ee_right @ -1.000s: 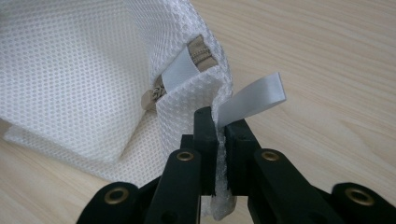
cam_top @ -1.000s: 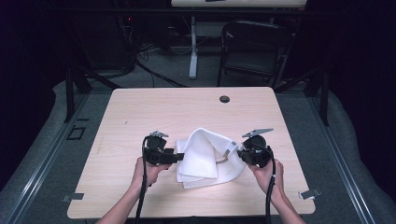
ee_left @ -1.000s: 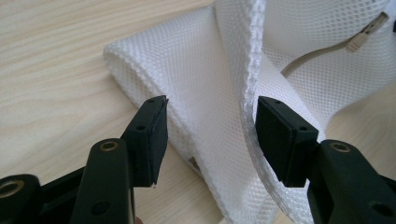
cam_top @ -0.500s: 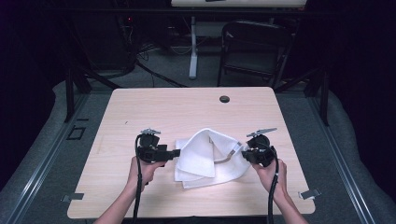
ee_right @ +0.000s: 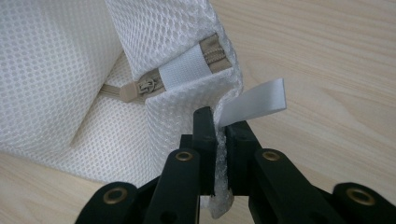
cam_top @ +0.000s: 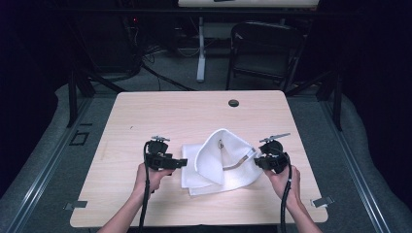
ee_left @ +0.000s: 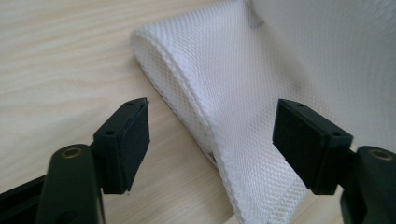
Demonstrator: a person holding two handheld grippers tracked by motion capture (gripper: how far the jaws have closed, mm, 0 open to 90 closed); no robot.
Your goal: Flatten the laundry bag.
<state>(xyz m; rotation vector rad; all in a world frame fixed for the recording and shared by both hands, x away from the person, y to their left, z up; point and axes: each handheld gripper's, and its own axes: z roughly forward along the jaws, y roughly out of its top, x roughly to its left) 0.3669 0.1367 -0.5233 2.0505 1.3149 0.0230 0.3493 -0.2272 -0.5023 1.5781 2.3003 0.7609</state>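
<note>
Mid-fold: right tongs (ee_right: 216, 154) clenched on mesh laundry bag (cam_top: 221, 160) corner at lower centre; left tongs (ee_left: 210, 140) just released, needing regrasp.

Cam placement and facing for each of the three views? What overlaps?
High view: above the person's side, facing forward and down on table; forearms, both tools.
Left gripper view: on left tool, facing mesh bag; open jaws.
Right gripper view: on right tool, clamping bag corner; zipper ahead.
Shared: bag, tabletop.

L gripper (cam_top: 180, 162) jaws apart, R gripper (cam_top: 256, 159) clamped.
</note>
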